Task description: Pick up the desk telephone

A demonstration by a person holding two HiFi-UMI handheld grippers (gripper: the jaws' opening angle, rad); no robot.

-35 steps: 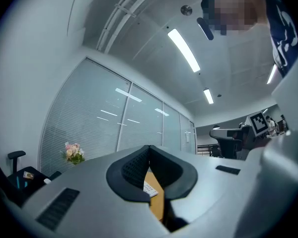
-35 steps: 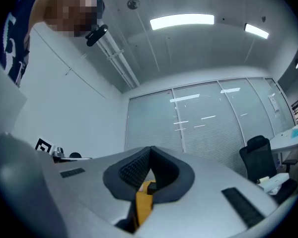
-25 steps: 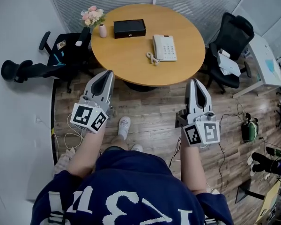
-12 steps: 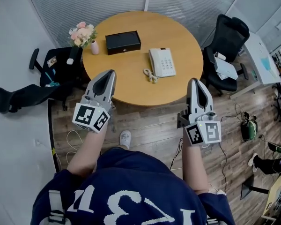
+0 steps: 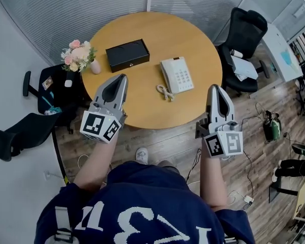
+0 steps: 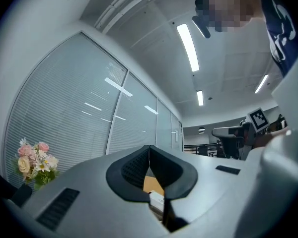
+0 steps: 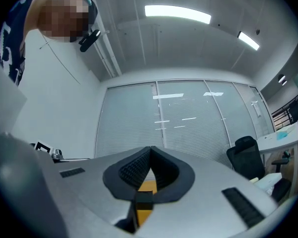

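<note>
A white desk telephone with its coiled cord lies on the round wooden table, right of centre. My left gripper hovers over the table's near left edge, jaws shut and empty. My right gripper sits just off the table's near right edge, also shut with nothing in it. In the left gripper view a sliver of the white telephone and the table top shows past the shut left gripper. The right gripper view shows the shut right gripper with a black box on the orange table beyond.
A black box and a small vase of pink flowers stand on the table's left half. Black office chairs stand at left and right. A white desk is at far right. Cables trail on the wooden floor.
Both grippers have come closer to the table; the left one now overlaps its near edge. The table and telephone sit lower in the head view. Both jaws stayed shut.
</note>
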